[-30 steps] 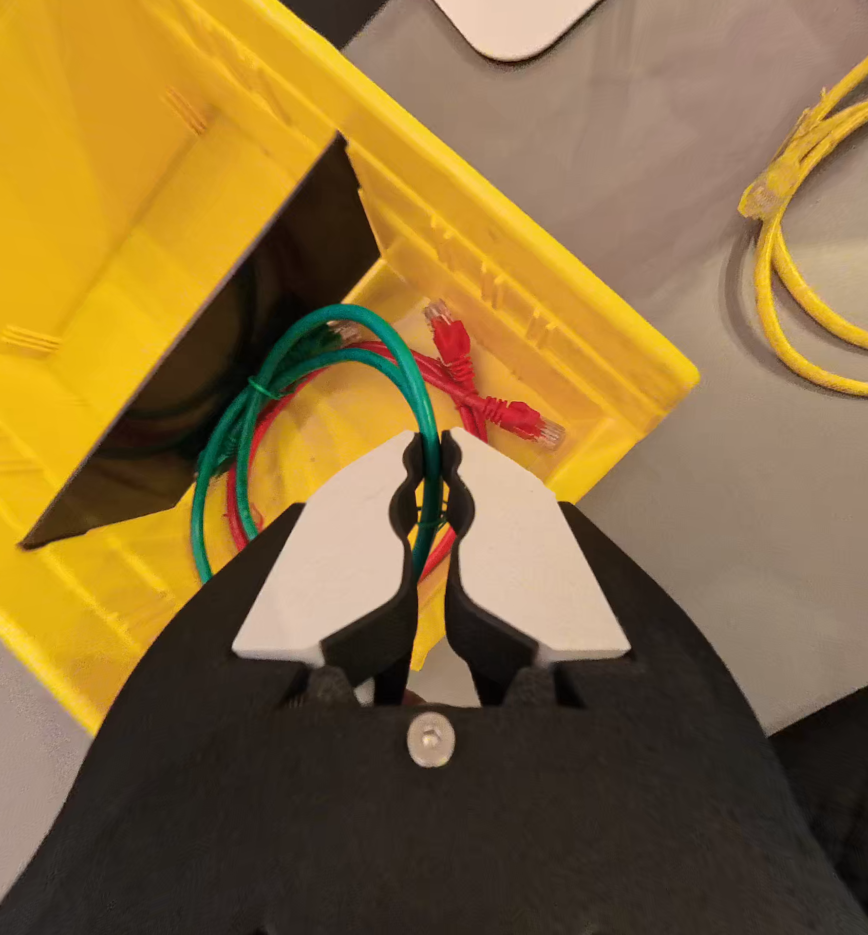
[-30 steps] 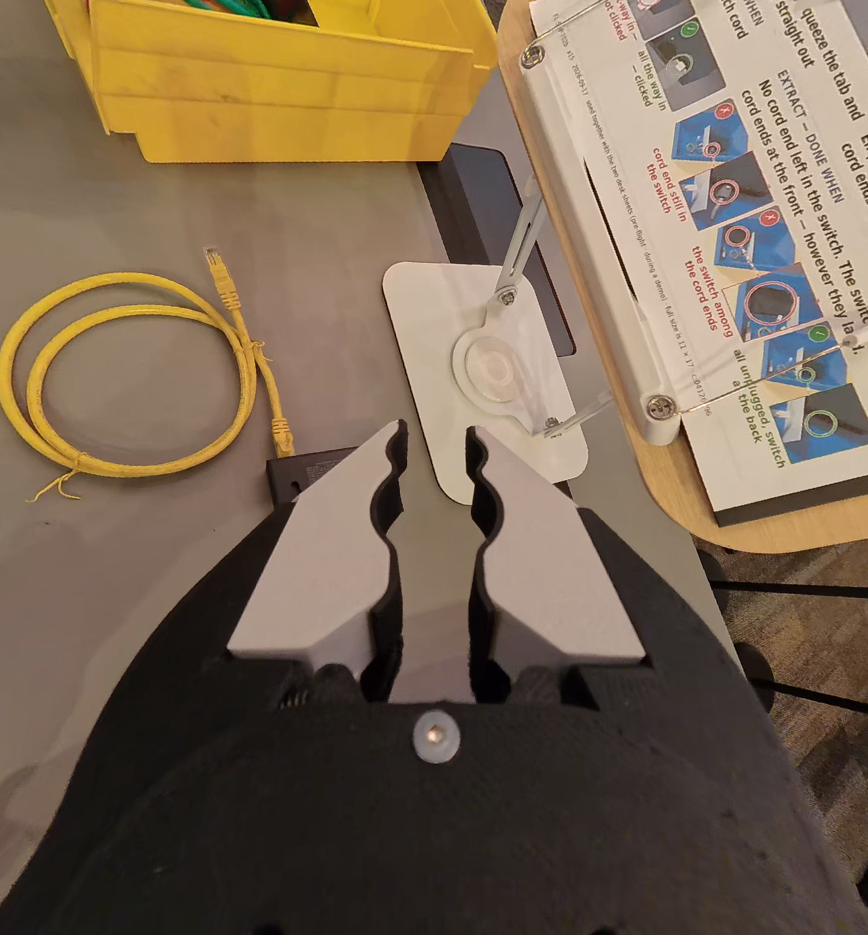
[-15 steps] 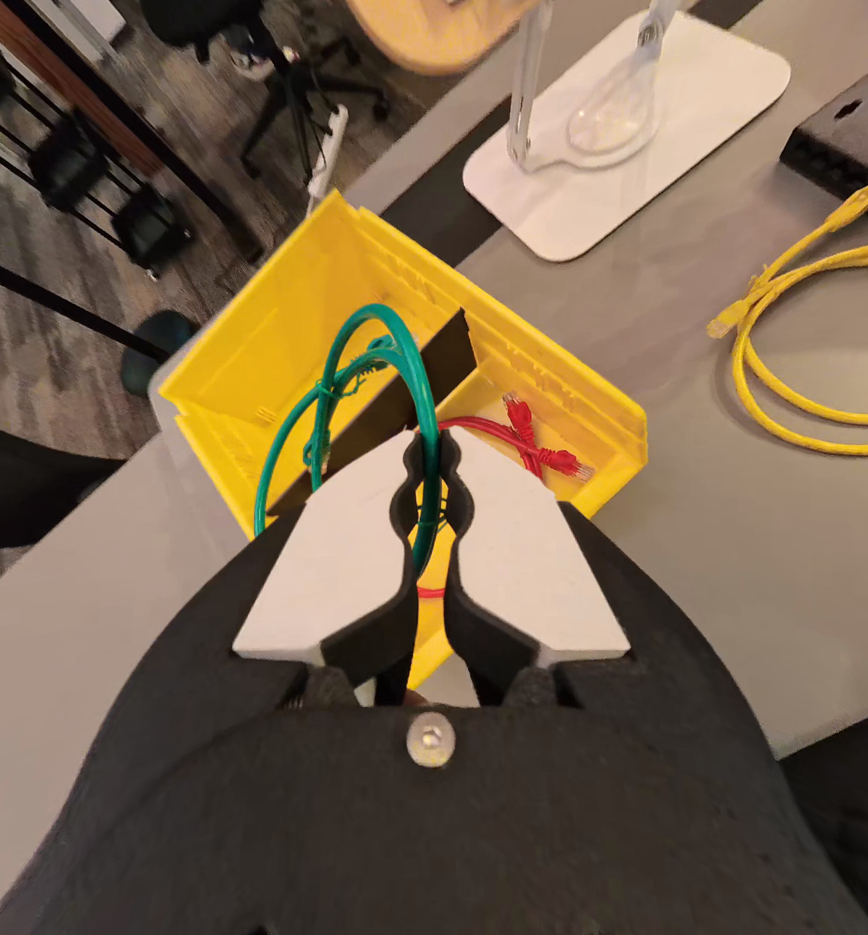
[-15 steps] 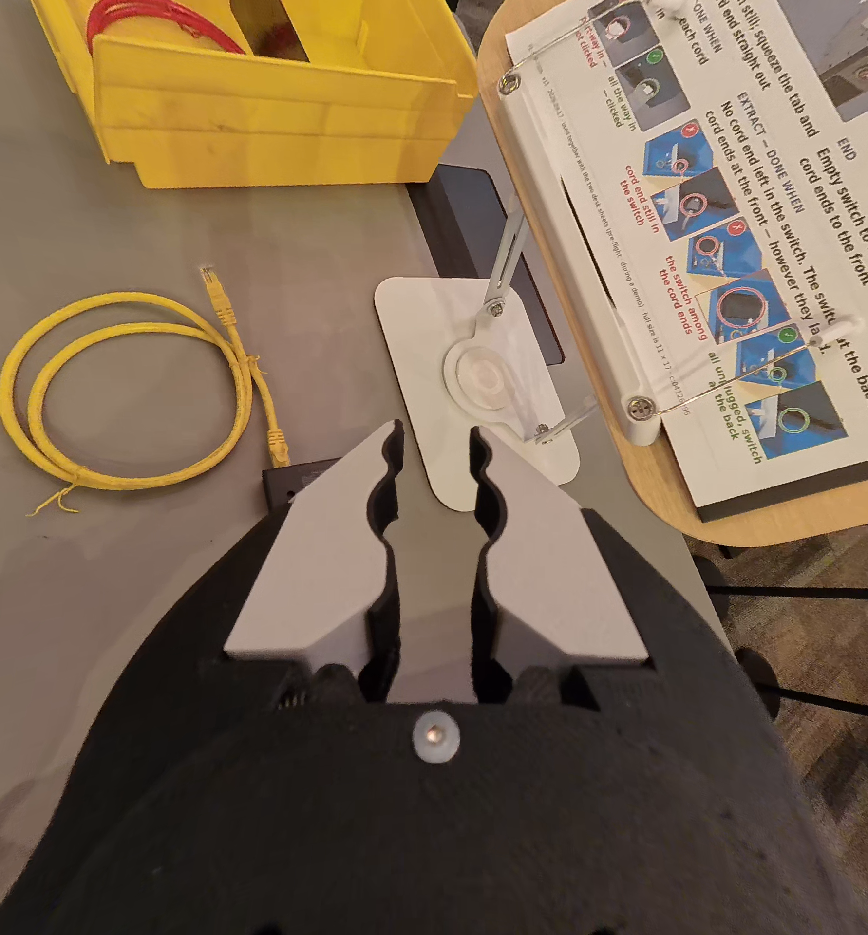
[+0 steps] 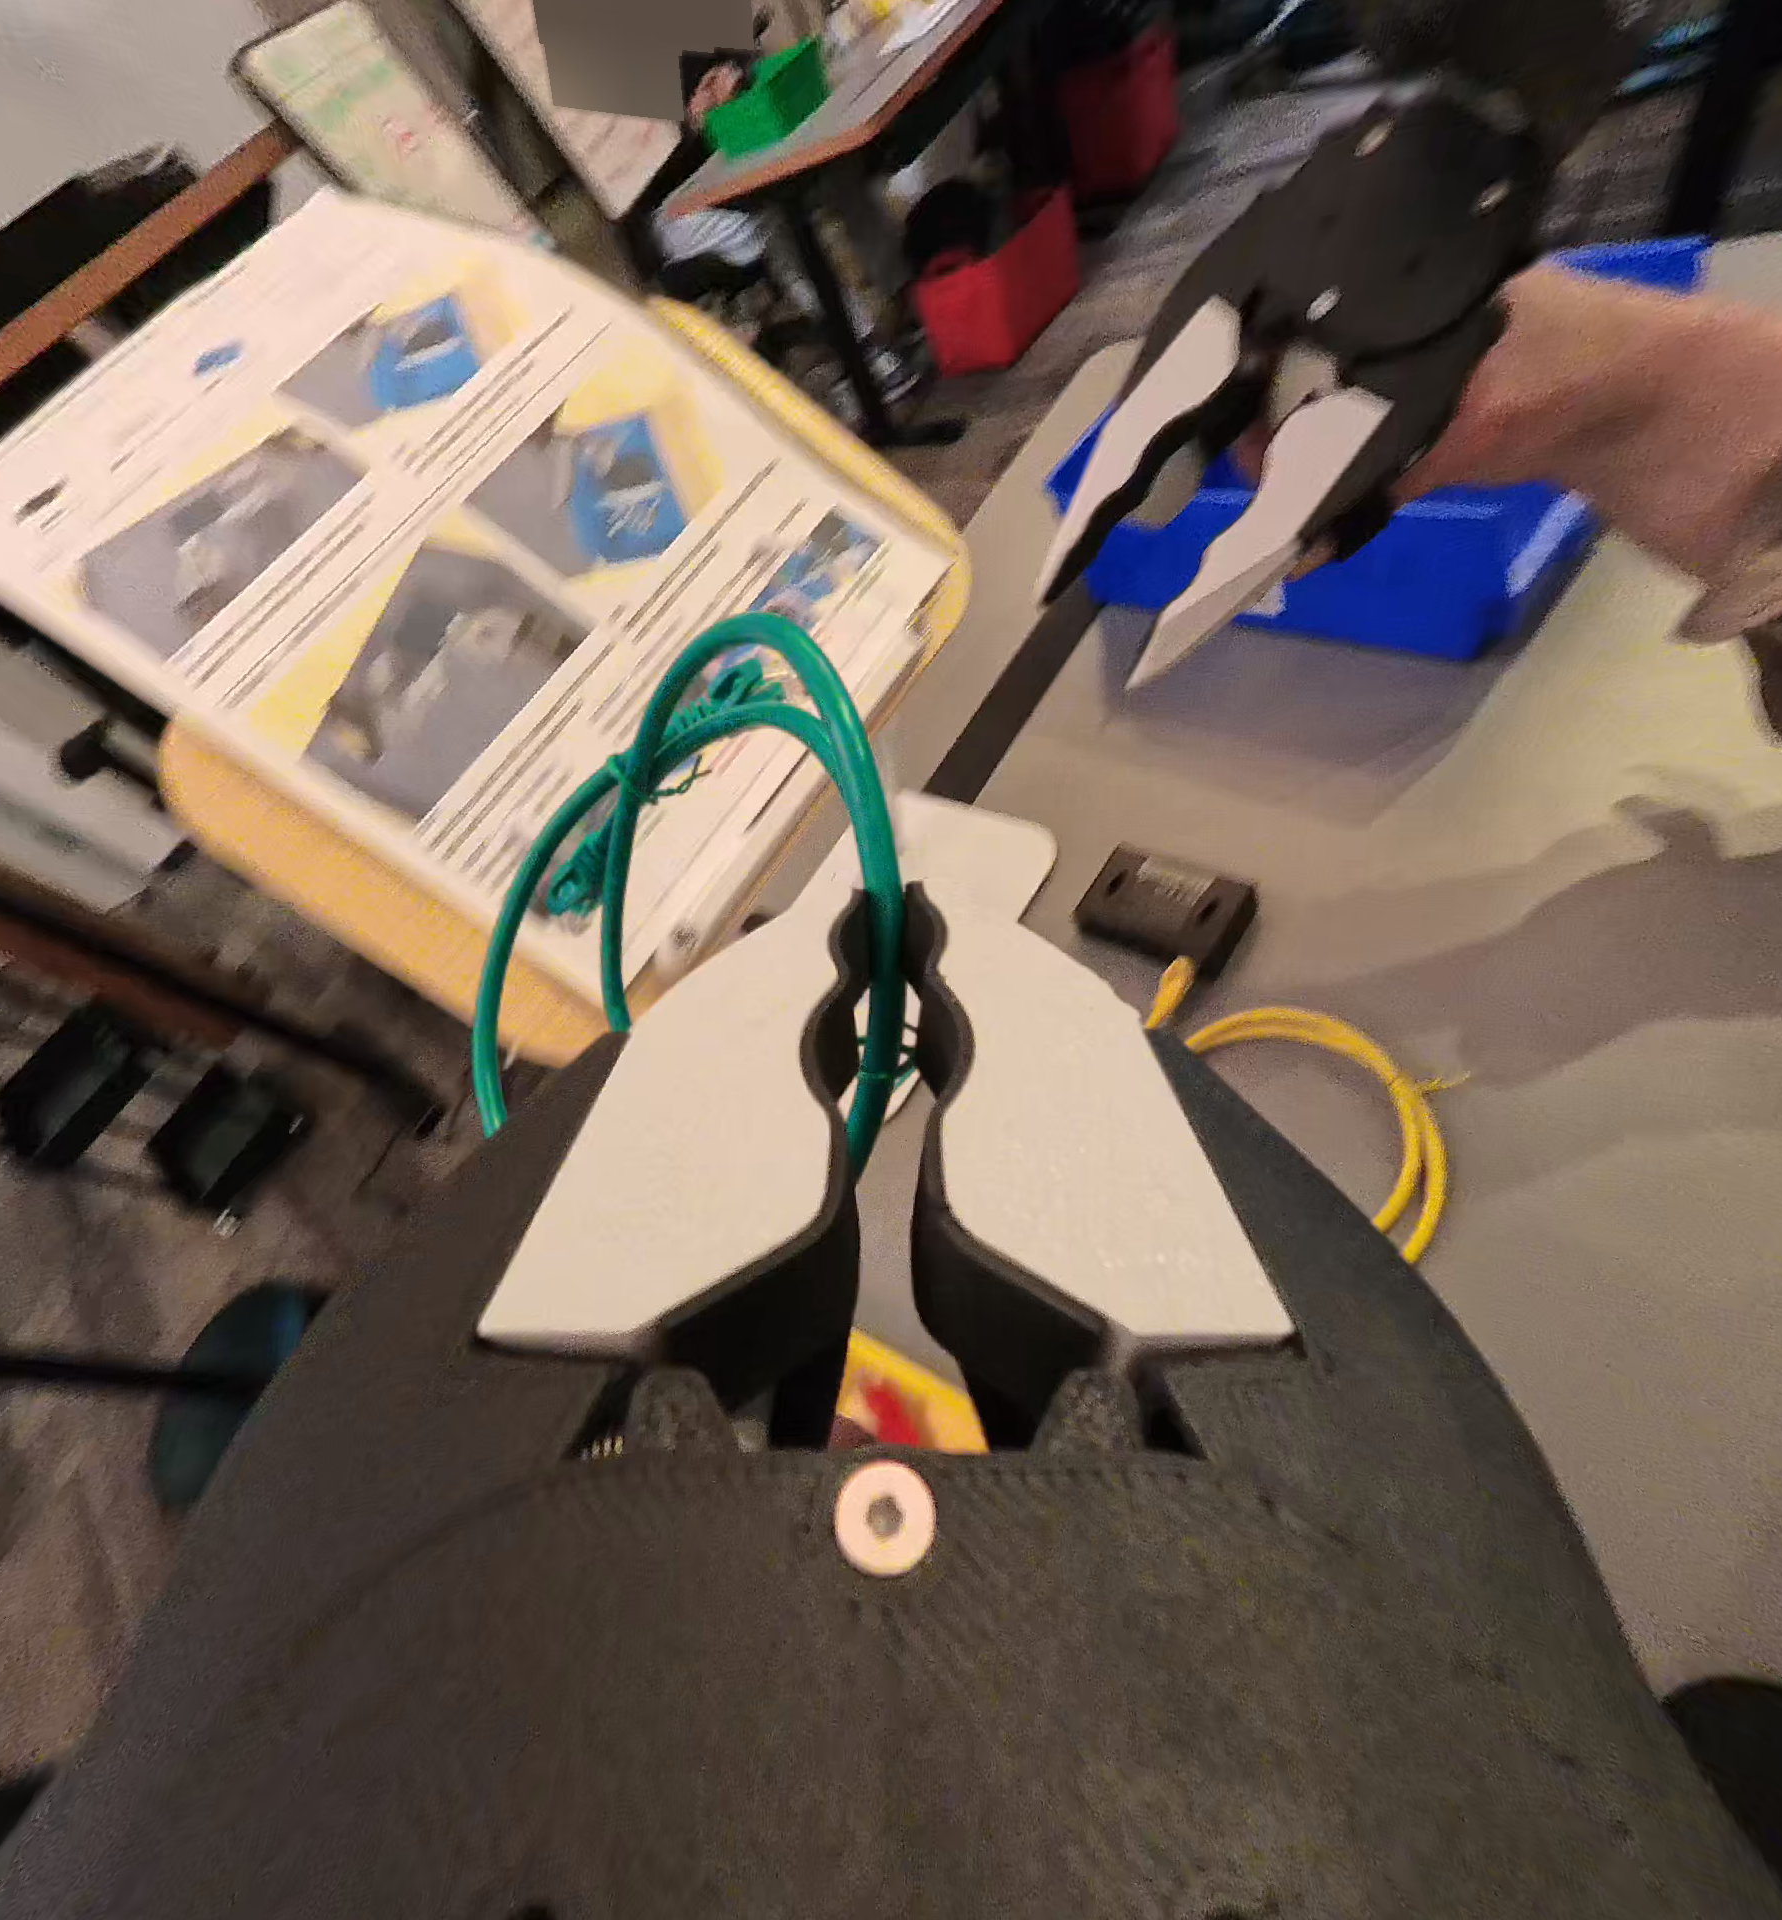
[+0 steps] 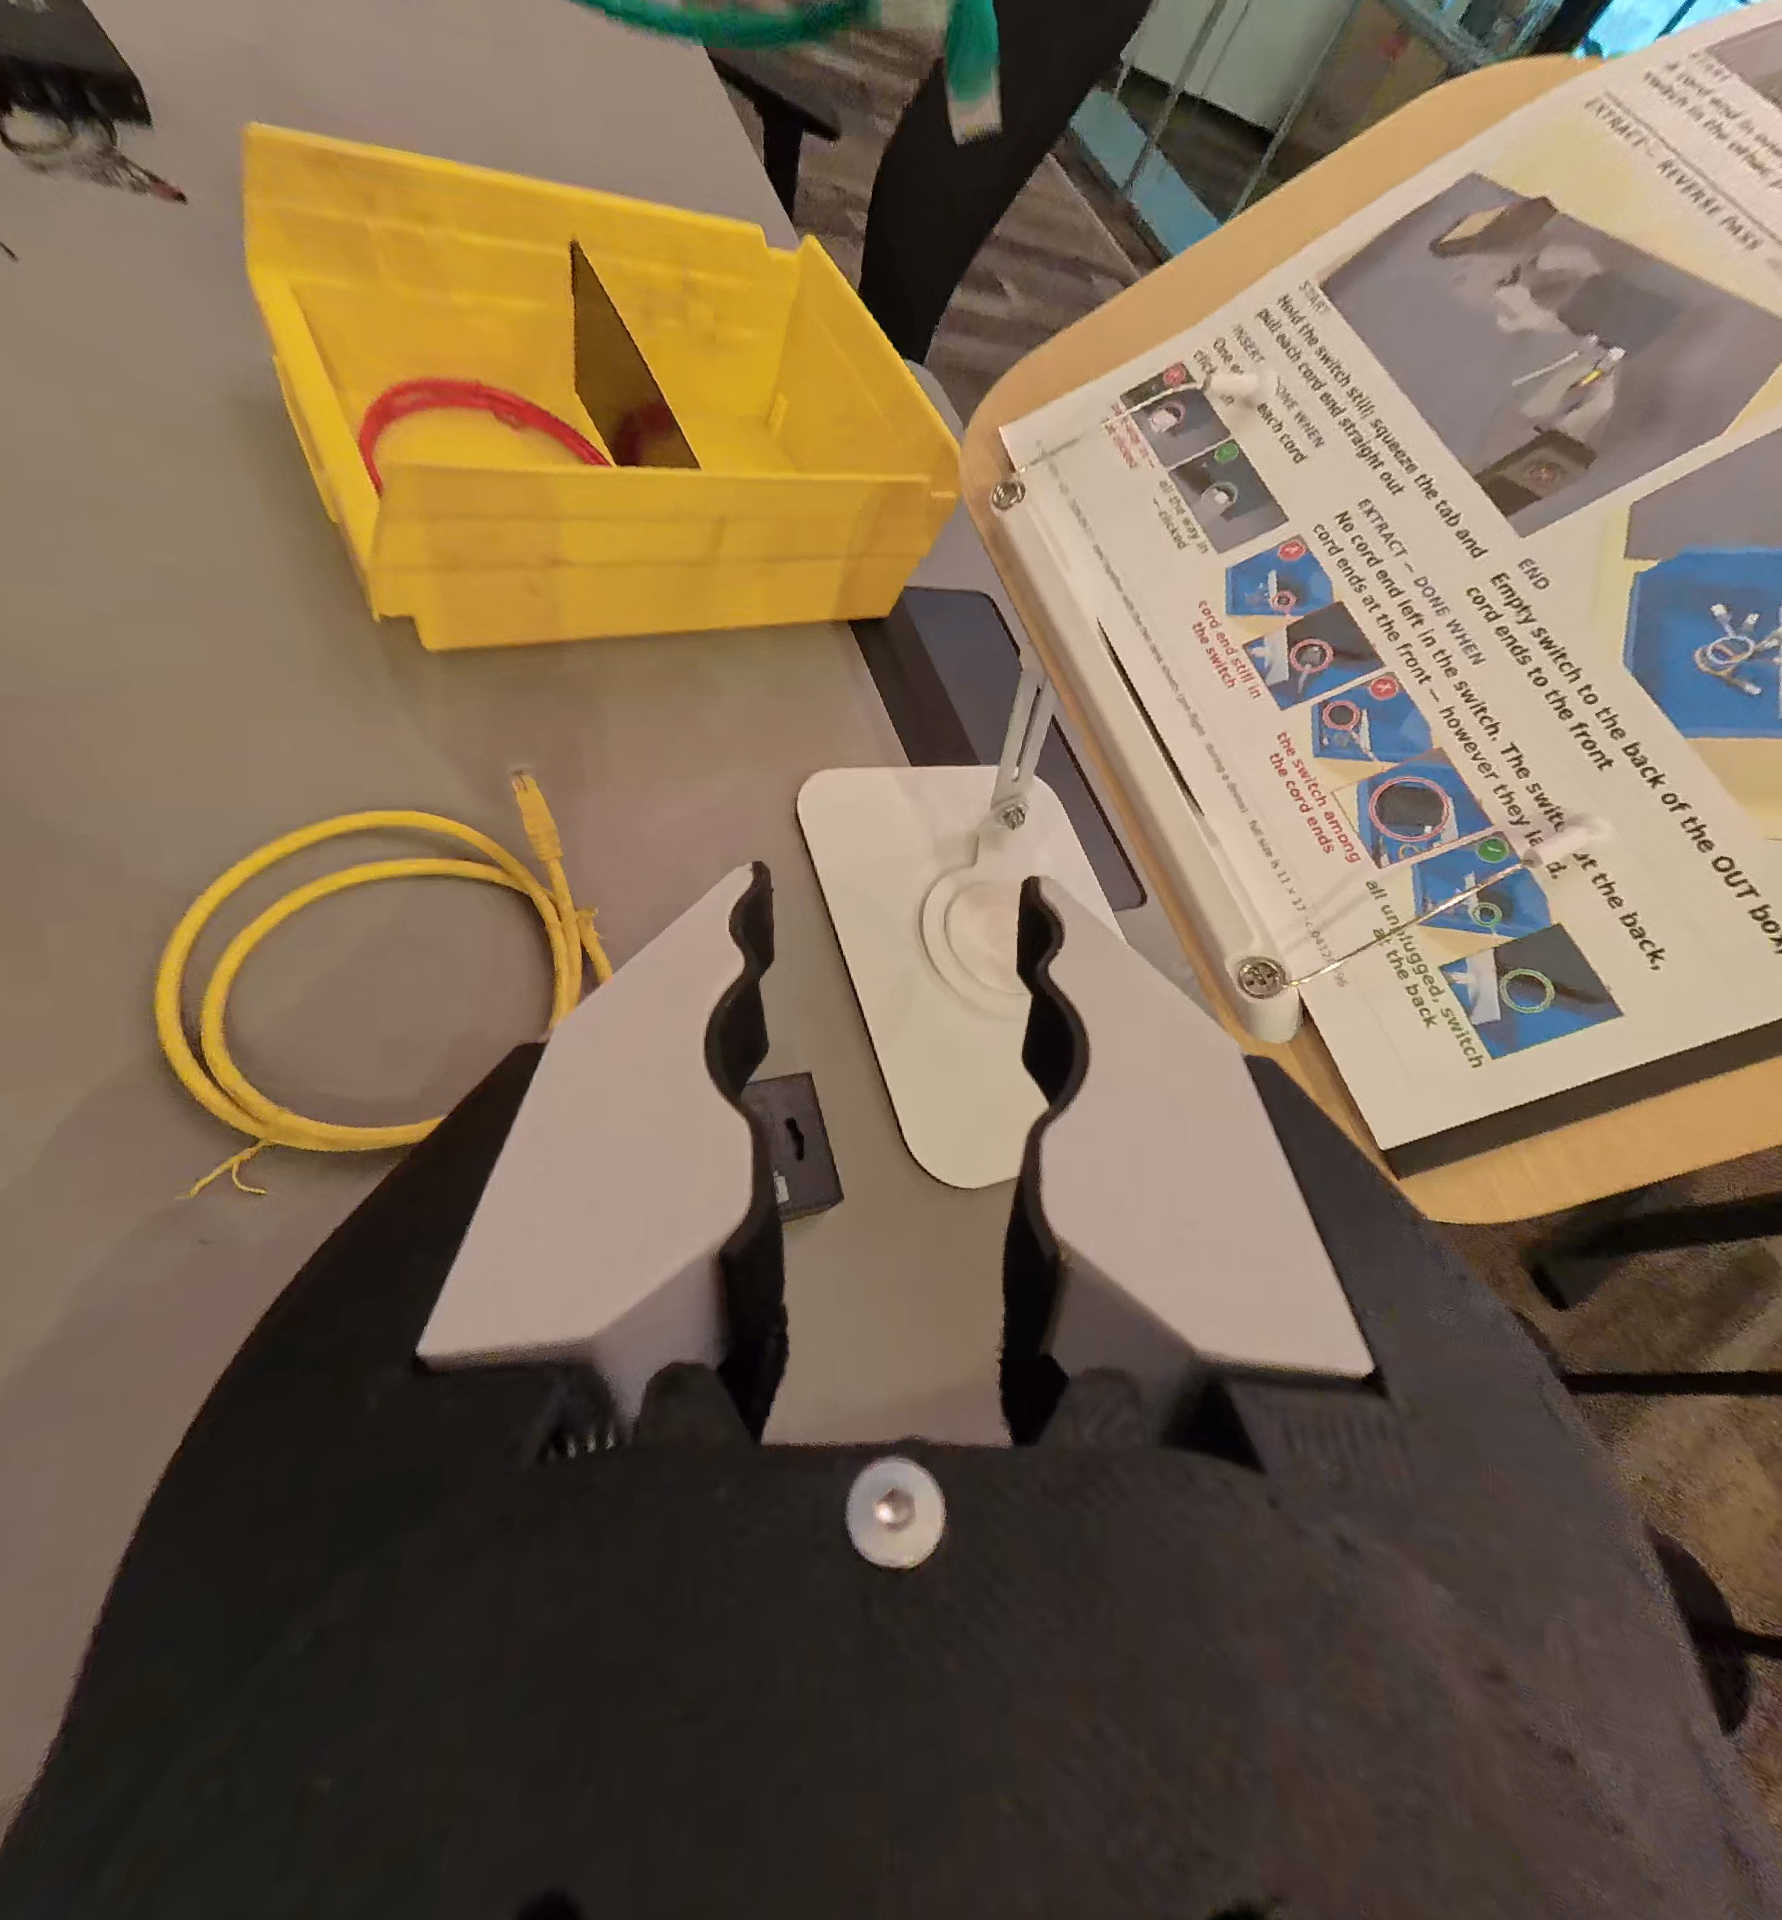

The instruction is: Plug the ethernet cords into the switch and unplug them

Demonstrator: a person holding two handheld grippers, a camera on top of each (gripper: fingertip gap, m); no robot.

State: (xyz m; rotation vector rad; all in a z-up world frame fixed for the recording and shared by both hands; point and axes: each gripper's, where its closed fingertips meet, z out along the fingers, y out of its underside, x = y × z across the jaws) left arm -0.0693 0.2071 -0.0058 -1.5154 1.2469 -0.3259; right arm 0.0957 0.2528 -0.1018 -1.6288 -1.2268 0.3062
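Observation:
My left gripper [image 5: 887, 904] is shut on a coiled green ethernet cord [image 5: 845, 727] and holds it up in the air; the cord also shows blurred at the top of the right wrist view [image 6: 762, 21]. My right gripper [image 6: 892, 894] is open and empty above the table, and it shows in the left wrist view [image 5: 1126, 623] held by a hand. The small black switch [image 5: 1162, 914] lies on the grey table, partly hidden behind my right fingers [image 6: 793, 1143]. A coiled yellow cord [image 6: 367, 966] lies next to it. A red cord [image 6: 471, 410] lies in the yellow bin [image 6: 658, 582].
A white stand base [image 6: 866, 831] carries a tilted board with an instruction sheet [image 6: 1489, 675] at the table's right edge. A blue bin [image 5: 1386, 582] sits farther along the table. A black device [image 6: 35, 62] lies at the far left. The tips of one gripper are about 20 centimetres away from the tips of the other.
My left gripper has lifted the green cord out of the yellow bin and swung right toward the switch. My right gripper has opened wider and risen.

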